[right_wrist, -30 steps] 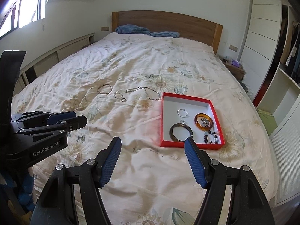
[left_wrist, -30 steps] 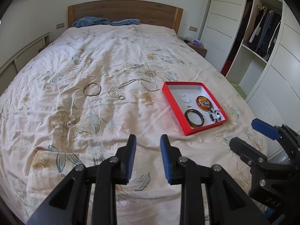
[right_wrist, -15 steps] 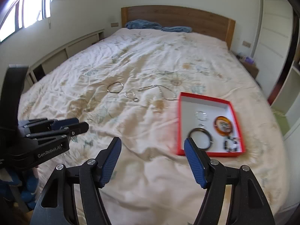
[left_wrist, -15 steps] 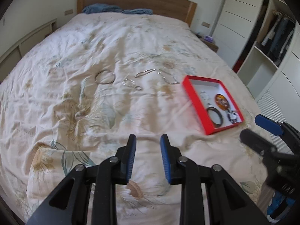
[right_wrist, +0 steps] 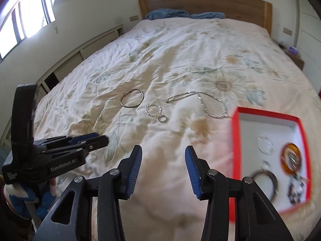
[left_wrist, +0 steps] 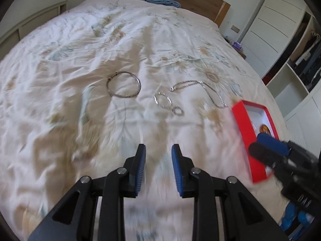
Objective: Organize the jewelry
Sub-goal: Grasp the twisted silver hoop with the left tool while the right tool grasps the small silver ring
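Both grippers moved forward over floral bedspread [right_wrist: 180, 46]; wooden headboard [right_wrist: 204, 6] beyond.

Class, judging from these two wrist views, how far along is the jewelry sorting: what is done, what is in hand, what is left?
Done: several pieces, among them a dark bangle and an amber bangle, lie in the red box.
In hand: nothing; the left hand-held gripper and right hand-held gripper are empty, the right's jaws having just been closing.
Left: the silver bangle, two small rings and chain necklace lie on the bedspread.
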The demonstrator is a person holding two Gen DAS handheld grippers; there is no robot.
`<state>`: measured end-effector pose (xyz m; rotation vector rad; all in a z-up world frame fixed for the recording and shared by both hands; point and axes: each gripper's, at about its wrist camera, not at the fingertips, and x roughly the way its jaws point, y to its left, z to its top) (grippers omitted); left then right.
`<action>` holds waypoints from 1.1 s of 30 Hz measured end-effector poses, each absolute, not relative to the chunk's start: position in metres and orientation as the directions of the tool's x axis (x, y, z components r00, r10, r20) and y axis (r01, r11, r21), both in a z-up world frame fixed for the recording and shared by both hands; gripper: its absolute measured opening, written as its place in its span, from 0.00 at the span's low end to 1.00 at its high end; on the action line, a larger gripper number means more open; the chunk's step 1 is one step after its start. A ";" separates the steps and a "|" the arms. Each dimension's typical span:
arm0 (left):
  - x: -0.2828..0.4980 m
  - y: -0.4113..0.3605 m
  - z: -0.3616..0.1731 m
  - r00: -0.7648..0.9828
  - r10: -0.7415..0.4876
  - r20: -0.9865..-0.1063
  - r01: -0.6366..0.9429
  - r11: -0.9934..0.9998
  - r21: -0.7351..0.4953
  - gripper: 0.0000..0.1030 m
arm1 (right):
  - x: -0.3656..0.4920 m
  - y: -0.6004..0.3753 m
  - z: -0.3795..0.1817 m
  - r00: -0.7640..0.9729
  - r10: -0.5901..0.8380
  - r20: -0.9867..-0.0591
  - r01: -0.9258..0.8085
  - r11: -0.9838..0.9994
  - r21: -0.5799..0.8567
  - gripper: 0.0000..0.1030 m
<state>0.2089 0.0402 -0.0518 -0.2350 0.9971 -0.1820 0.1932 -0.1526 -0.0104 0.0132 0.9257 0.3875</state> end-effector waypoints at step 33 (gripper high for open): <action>0.344 0.049 -0.118 0.455 -0.385 -0.803 -0.063 0.885 -0.461 0.25 | 0.301 -0.112 -0.097 0.368 0.357 -0.859 -0.450 0.877 0.171 0.41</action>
